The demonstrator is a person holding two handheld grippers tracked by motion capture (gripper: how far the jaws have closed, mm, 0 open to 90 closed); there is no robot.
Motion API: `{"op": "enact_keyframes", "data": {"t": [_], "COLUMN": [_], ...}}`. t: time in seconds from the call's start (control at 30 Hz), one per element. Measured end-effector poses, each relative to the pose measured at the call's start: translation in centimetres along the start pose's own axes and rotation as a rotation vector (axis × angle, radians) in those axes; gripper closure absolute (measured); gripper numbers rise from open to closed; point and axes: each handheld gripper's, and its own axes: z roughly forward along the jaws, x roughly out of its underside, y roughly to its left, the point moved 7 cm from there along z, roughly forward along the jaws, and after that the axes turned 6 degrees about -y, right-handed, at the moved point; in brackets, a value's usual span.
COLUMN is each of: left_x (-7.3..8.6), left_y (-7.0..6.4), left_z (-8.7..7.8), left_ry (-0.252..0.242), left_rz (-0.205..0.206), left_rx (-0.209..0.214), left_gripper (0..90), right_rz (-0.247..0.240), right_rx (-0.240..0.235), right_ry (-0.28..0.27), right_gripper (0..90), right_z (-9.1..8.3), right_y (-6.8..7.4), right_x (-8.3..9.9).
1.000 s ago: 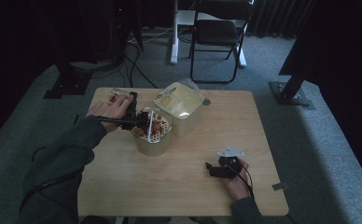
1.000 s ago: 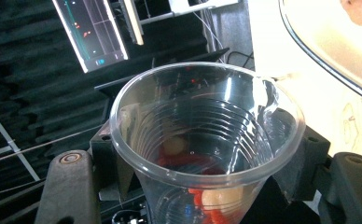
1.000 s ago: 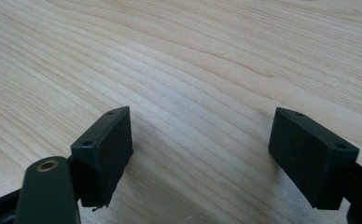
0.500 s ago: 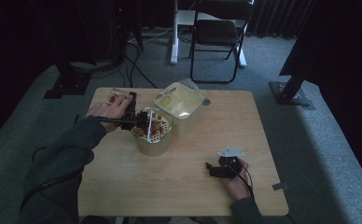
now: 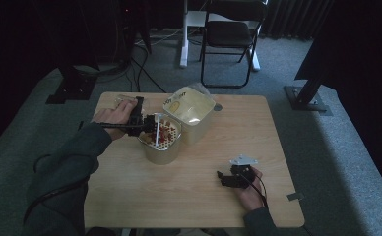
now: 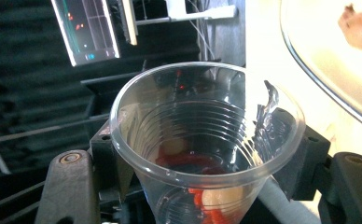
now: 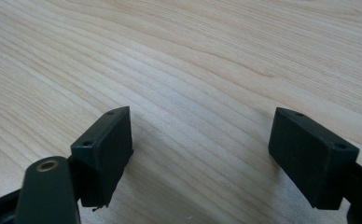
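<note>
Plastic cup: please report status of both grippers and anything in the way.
Left gripper shut on plastic cup, tipped over strainer pot. Right gripper open, low over bare table. White tub touching strainer pot.

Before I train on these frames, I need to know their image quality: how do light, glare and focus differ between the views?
High view: dim, dark surroundings, soft detail on the wooden table. Left gripper view: the clear plastic cup is sharp with small glints, but the pale container at right is overexposed. Right gripper view: evenly lit wood grain, soft shadows under the sharp black fingers.
</note>
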Motion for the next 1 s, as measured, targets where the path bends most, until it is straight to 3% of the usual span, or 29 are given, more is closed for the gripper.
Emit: {"op": "enact_keyframes", "data": {"t": [0.2,0.37,0.57,0.7,0.93,1.0], "left_x": [0.2,0.3,0.1,-0.3,-1.0,-1.3], "left_y": [0.4,1.1,1.5,2.0,3.3,3.6], "left_z": [0.0,0.2,0.7,1.0,1.7,2.0], "left_ry": [-0.01,-0.047,-0.079,-0.119,-0.176,-0.184], "left_rz": [-0.066,-0.232,-0.366,-0.486,-0.639,-0.661], "left_rx": [0.013,0.029,0.057,0.084,0.113,0.12], "left_gripper": [33.0,32.9,32.9,32.9,32.8,32.7], "right_rz": [0.001,0.001,0.001,0.001,0.001,0.003], "right_rx": [0.0,0.003,0.003,0.003,0.002,0.002], "right_ry": [0.0,-0.001,-0.001,-0.001,0.0,0.0], "right_gripper": [21.1,21.1,21.1,21.1,21.1,21.1], "right_z": [0.0,0.0,0.0,0.0,0.0,0.0], "right_y": [0.0,0.0,0.0,0.0,0.0,0.0], "right_x": [0.0,0.0,0.0,0.0,0.0,0.0]}}
